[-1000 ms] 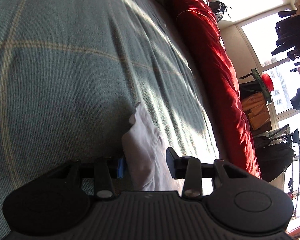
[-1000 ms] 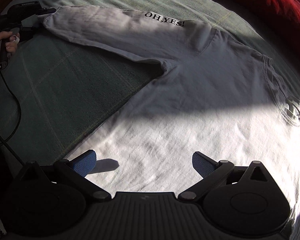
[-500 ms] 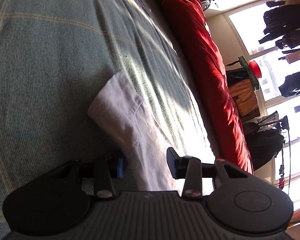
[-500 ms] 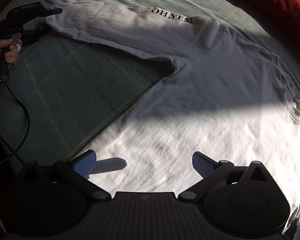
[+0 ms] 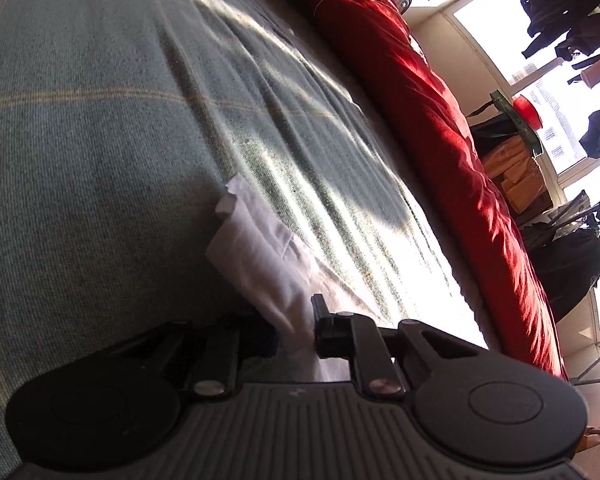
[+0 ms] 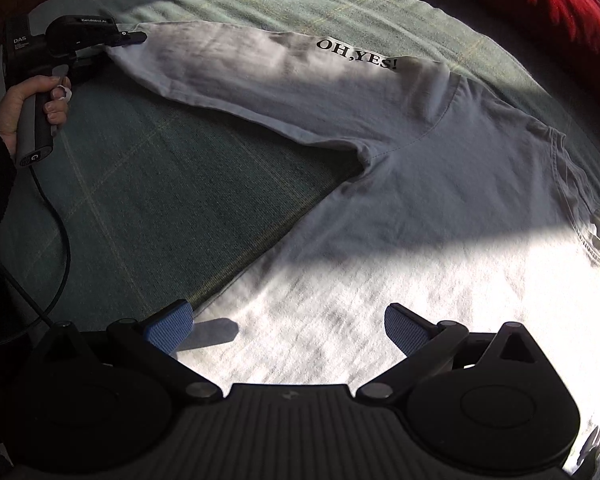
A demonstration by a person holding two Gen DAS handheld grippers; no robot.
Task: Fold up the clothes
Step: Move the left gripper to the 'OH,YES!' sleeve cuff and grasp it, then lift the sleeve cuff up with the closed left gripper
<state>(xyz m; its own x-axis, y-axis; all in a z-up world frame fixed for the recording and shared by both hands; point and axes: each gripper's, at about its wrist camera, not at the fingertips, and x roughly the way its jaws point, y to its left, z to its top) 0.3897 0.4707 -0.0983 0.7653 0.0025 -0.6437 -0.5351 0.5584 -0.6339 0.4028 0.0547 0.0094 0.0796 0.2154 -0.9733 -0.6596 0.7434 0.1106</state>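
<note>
**Sleeve held at the cuff, body weighted by its own spread**

The white long-sleeved shirt lies flat on the bed, chest side up, over a green checked cover. Its torso fills the near right of the right wrist view, in strong sun. One sleeve, printed "OH,YES!", runs out straight toward the far left, away from the torso.

The left tool is clamped on the cuff of that sleeve. In the left wrist view the white fabric passes between the two fingers, which stand close together with the cloth pinched. A hand grips the tool's handle at the bed's left edge. Holding at the very end of the sleeve gives control of its full length: the sleeve lies taut and nearly wrinkle-free, so it can be laid as one straight panel.

The right tool has its jaws spread wide and holds nothing. It hovers low over the lower torso, at the edge where shirt meets cover. This position suits either pinning the body during a sleeve fold or taking the hem.

The red quilt lies along the far side of the bed, apart from the shirt.

Judgement: the sleeve is extended, not folded across the torso; no fold shows in the shirt.
</note>
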